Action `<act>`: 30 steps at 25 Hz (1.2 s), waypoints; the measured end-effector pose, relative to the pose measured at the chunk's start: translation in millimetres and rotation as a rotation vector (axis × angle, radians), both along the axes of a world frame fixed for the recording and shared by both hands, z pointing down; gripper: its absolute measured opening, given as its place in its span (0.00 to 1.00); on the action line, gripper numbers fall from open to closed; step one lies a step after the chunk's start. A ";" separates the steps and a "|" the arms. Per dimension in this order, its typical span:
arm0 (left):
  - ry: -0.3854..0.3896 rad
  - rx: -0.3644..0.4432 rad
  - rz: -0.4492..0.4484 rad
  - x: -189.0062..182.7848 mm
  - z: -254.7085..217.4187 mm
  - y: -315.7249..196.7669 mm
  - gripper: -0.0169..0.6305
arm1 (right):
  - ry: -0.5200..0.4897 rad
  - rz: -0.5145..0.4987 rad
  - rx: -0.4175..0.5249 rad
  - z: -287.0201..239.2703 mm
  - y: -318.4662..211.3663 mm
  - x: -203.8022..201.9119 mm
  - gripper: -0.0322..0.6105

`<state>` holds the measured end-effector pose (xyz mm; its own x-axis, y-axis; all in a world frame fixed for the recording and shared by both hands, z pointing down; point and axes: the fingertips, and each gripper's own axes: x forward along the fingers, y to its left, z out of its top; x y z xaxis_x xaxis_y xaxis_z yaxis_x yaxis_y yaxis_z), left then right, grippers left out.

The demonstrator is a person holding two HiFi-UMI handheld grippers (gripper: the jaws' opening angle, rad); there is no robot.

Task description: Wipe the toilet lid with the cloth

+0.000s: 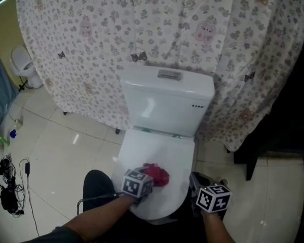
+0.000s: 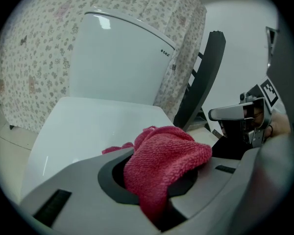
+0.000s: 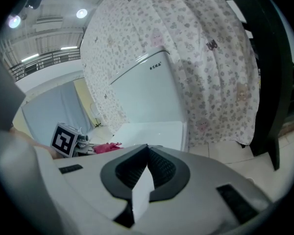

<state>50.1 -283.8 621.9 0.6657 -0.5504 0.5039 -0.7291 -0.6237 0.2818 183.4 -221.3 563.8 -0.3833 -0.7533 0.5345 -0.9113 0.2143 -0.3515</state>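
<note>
The white toilet lid (image 1: pixel 159 151) lies closed below the tank (image 1: pixel 167 103). A red cloth (image 1: pixel 156 174) sits bunched on the lid's front part. My left gripper (image 1: pixel 142 185) is shut on it from the near side. In the left gripper view the red cloth (image 2: pixel 162 164) bulges out between the jaws of my left gripper (image 2: pixel 157 177), over the lid (image 2: pixel 88 126). My right gripper (image 1: pixel 209 195) hovers off the lid's right front edge, shut, with nothing held. In the right gripper view my right gripper (image 3: pixel 146 155) points past the lid (image 3: pixel 154 131) toward the curtain.
A floral curtain (image 1: pixel 142 29) hangs behind the tank. A black frame (image 1: pixel 266 151) stands at the right. On the tiled floor at left lie cables (image 1: pixel 10 186) and a small bottle (image 1: pixel 12 133). A second small toilet (image 1: pixel 24 65) stands far left.
</note>
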 end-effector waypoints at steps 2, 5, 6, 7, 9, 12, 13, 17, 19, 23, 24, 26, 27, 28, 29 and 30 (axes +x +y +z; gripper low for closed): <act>0.003 -0.007 0.008 6.0 0.6 1.4 0.14 | 0.000 0.006 0.008 -4.4 1.7 3.1 0.06; 0.024 -0.024 0.011 14.2 0.8 3.4 0.14 | 0.001 0.013 0.023 -12.9 3.8 7.6 0.06; 0.031 -0.029 0.018 17.9 0.2 4.8 0.14 | 0.001 0.015 0.027 -15.8 4.7 9.0 0.06; 0.032 -0.033 0.029 22.1 -0.7 6.5 0.14 | 0.000 0.018 0.030 -18.2 5.7 10.7 0.06; 0.027 -0.035 0.050 29.5 -0.5 9.4 0.14 | -0.002 0.023 0.035 -22.1 7.6 14.2 0.06; 0.028 -0.018 0.067 40.2 -1.9 11.4 0.14 | -0.008 0.033 0.041 -25.9 10.8 19.6 0.06; 0.023 -0.009 0.075 43.9 -1.4 12.4 0.14 | -0.009 0.040 0.042 -26.5 12.3 22.1 0.06; 0.010 -0.003 0.106 56.8 0.6 17.0 0.14 | -0.015 0.062 0.039 -25.8 17.6 31.1 0.06; 0.008 -0.005 0.120 63.0 0.1 18.9 0.14 | -0.023 0.072 0.037 -25.4 19.6 34.9 0.06; 0.001 -0.002 0.143 76.2 1.1 23.0 0.14 | -0.031 0.084 0.043 -26.3 24.1 41.8 0.06; 0.001 -0.004 0.148 79.6 1.4 23.9 0.14 | -0.031 0.086 0.045 -27.3 24.9 43.2 0.06; -0.005 -0.008 0.159 86.2 1.8 26.0 0.14 | -0.032 0.090 0.048 -29.7 26.5 45.8 0.06; -0.012 -0.007 0.167 89.4 1.8 26.9 0.14 | -0.033 0.092 0.049 -30.7 27.2 47.1 0.06; -0.022 -0.006 0.176 92.6 1.8 27.7 0.14 | -0.035 0.095 0.051 -31.5 27.8 48.3 0.06; -0.032 -0.006 0.185 95.8 1.5 28.2 0.14 | -0.037 0.098 0.053 -32.1 28.4 49.6 0.06; -0.039 -0.007 0.193 99.2 0.5 28.9 0.14 | -0.039 0.101 0.054 -32.4 29.2 51.0 0.06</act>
